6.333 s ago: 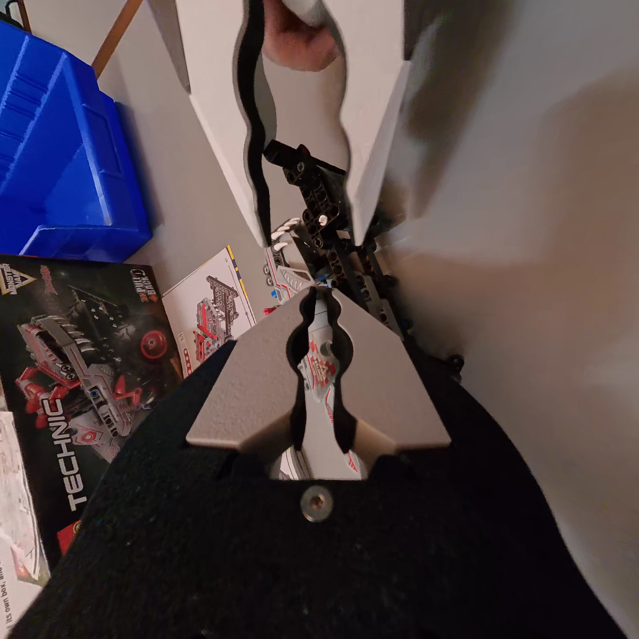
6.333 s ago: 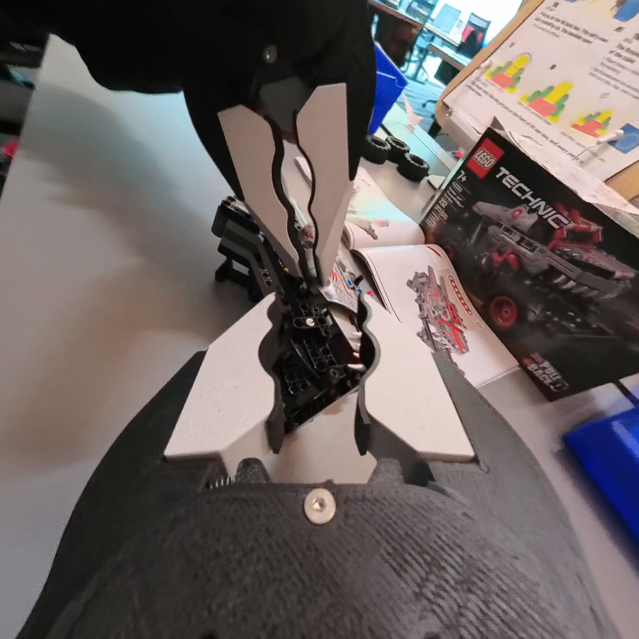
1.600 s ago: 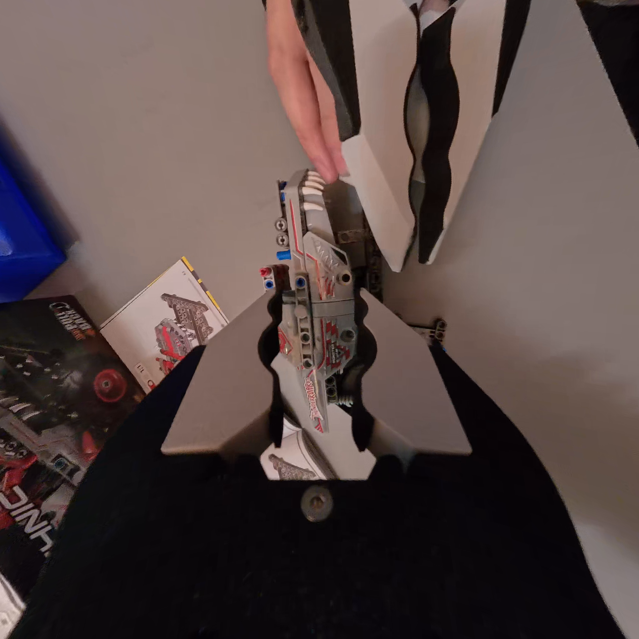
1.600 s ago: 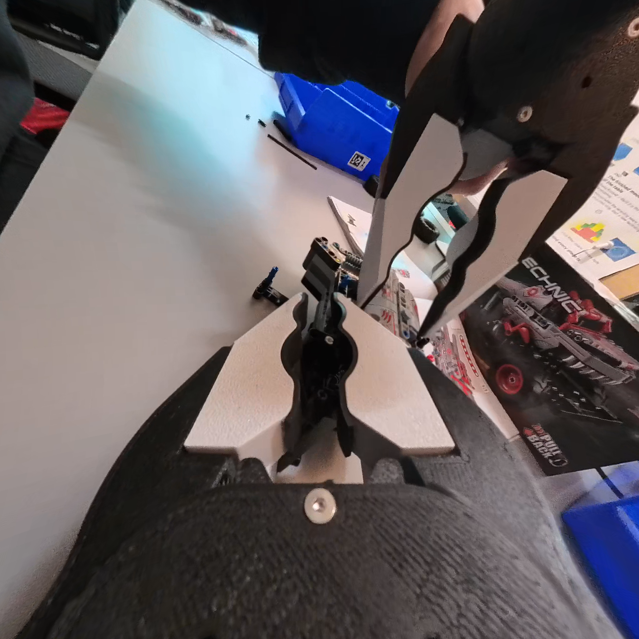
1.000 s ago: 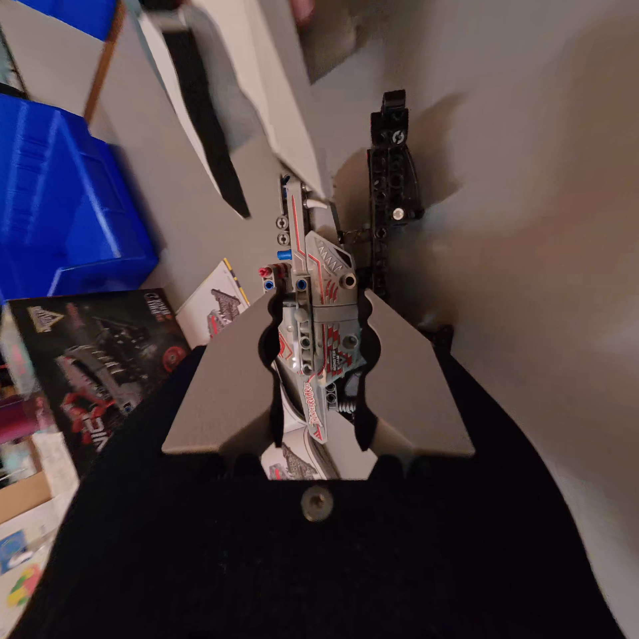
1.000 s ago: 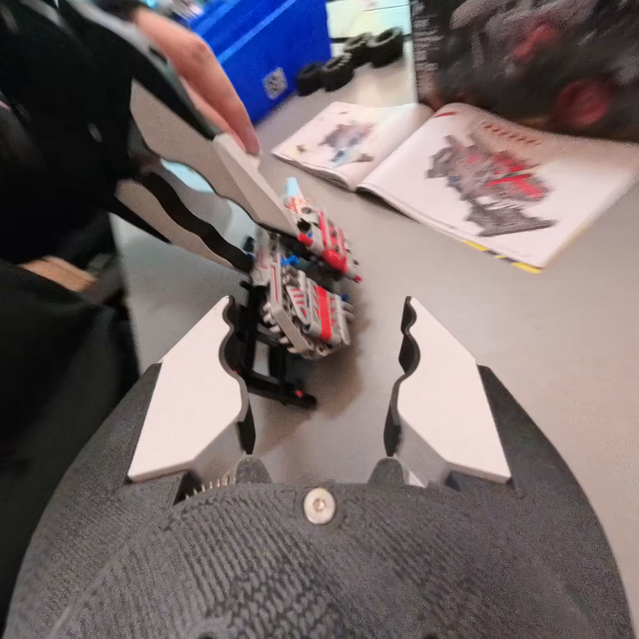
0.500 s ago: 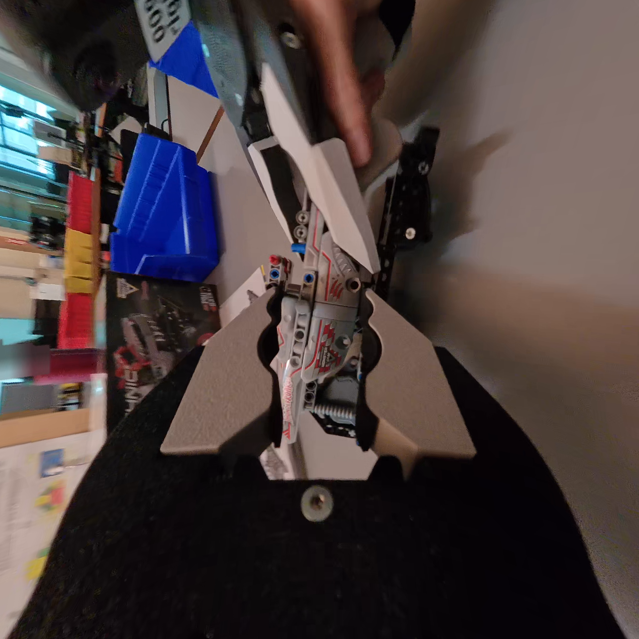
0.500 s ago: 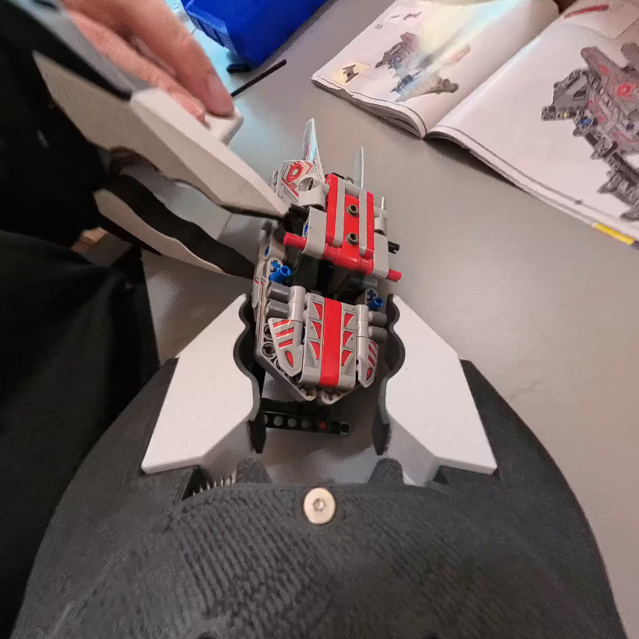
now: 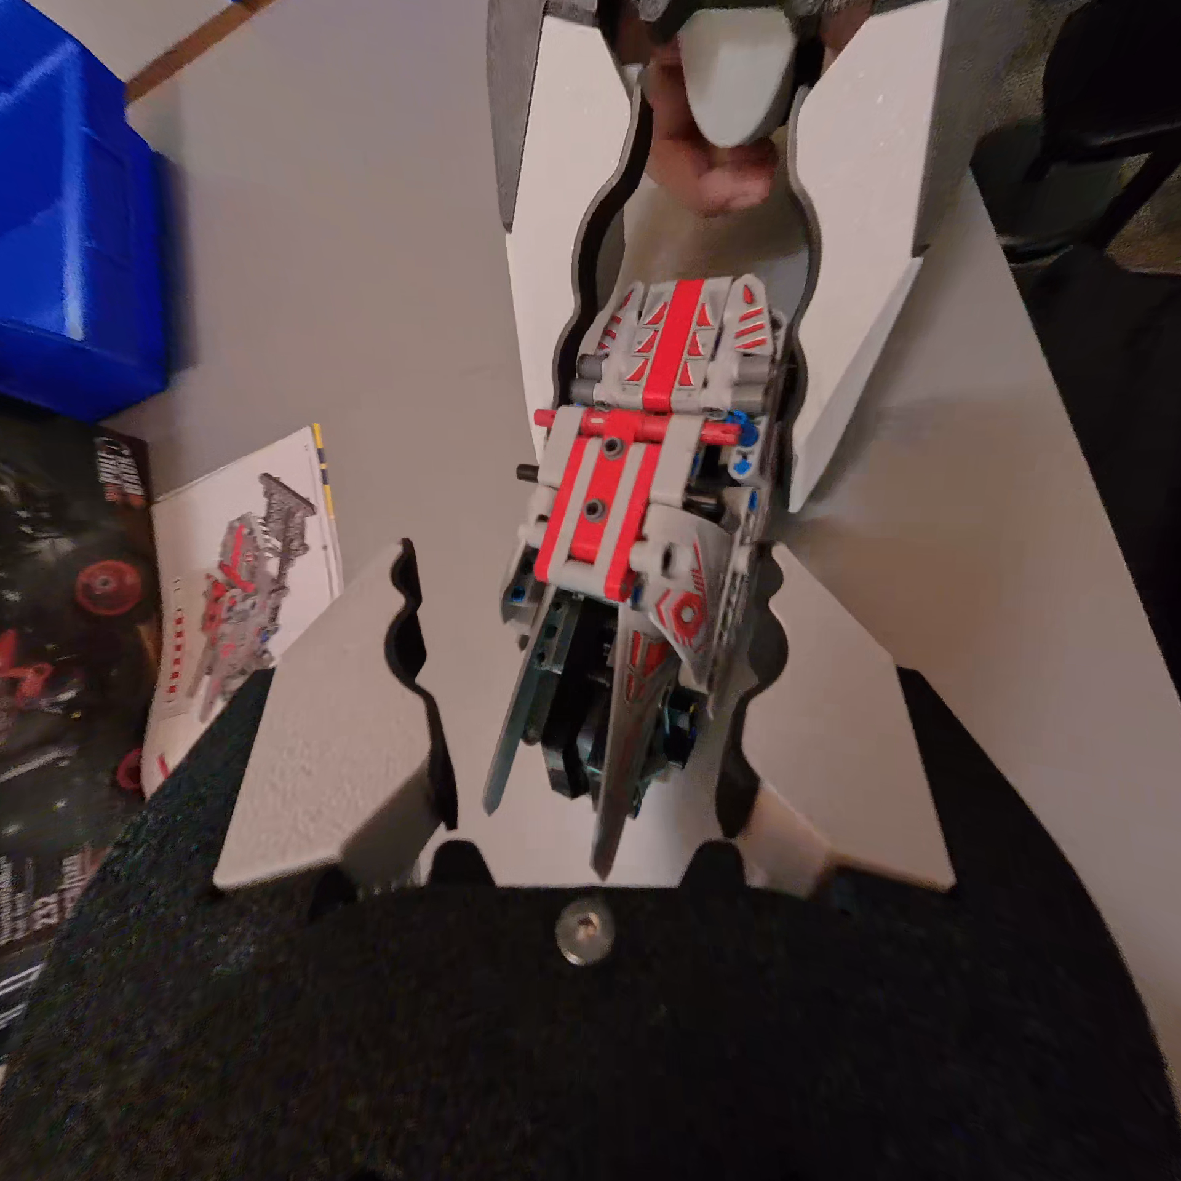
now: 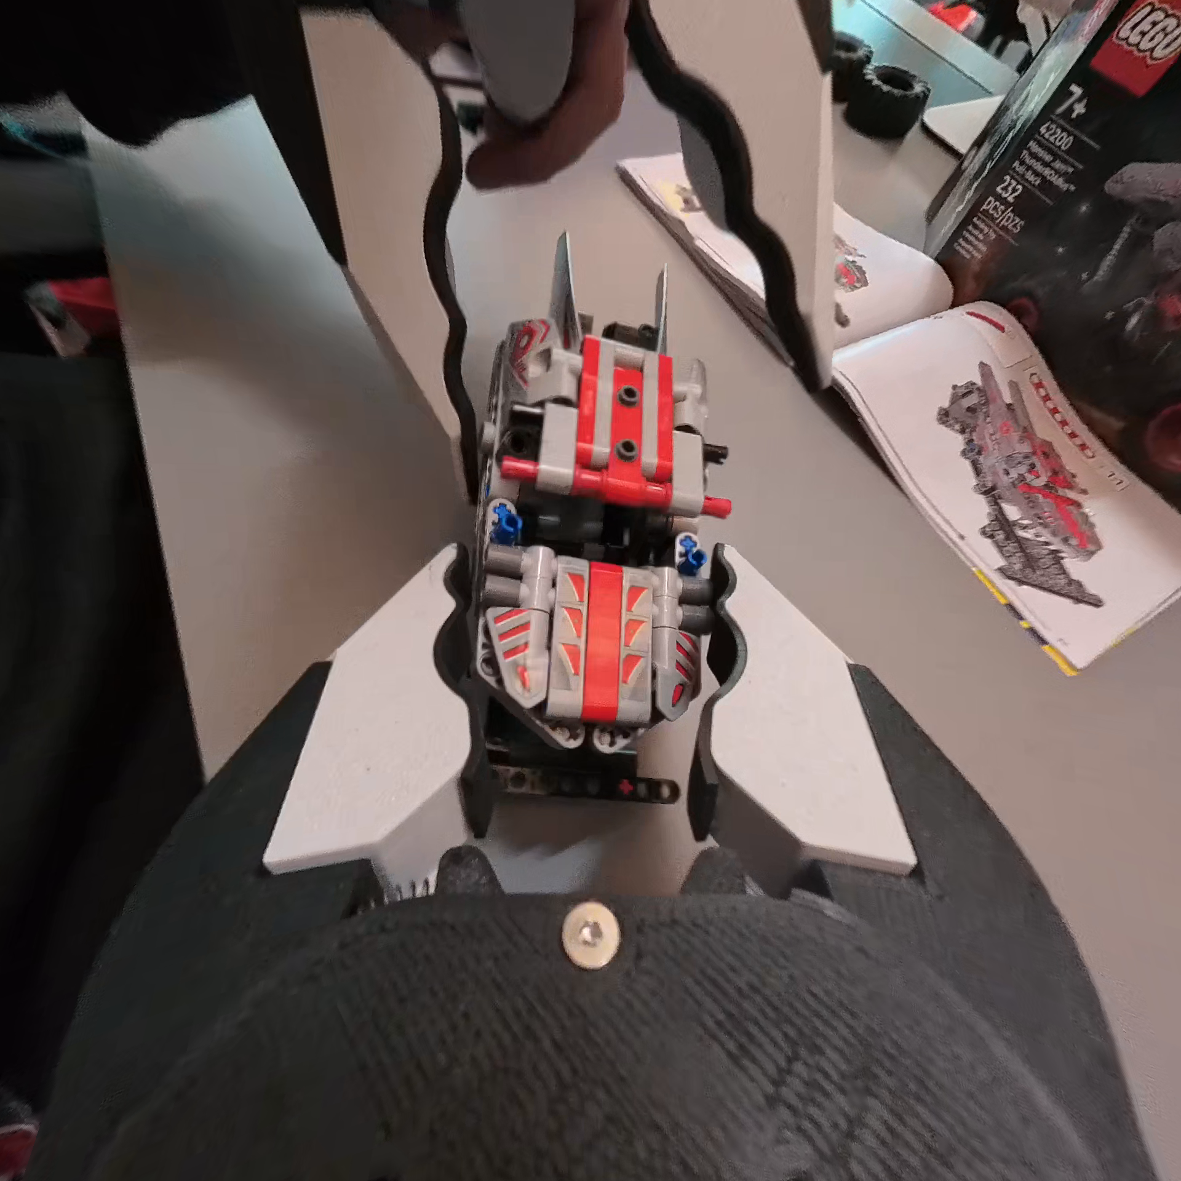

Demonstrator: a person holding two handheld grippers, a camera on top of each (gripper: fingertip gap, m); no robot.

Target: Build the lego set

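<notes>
- Red and grey brick-built vehicle model [image 10: 594,562] sits on the pale grey desk [image 10: 287,447], between both grippers.
- Right gripper [image 10: 591,569] has its white fingers [image 10: 383,722] clenched on the model's striped end.
- Left gripper [image 9: 588,562] is spread wide; one finger touches the model's side.
- Open instruction booklet [image 10: 997,460] lies near.

Surface [image 9: 358,255]: pale grey, with a wooden edge strip at its far side in the left wrist view.
Blue bin [image 9: 70,243]: plastic, standing on the surface to the left, behind the box.
Box [image 10: 1080,185]: dark printed cardboard with a picture of a red-wheeled truck, standing just behind the open booklet.
Tyres [image 10: 885,92]: black, knobbly, grouped well beyond the booklet, near the box's far end.
</notes>
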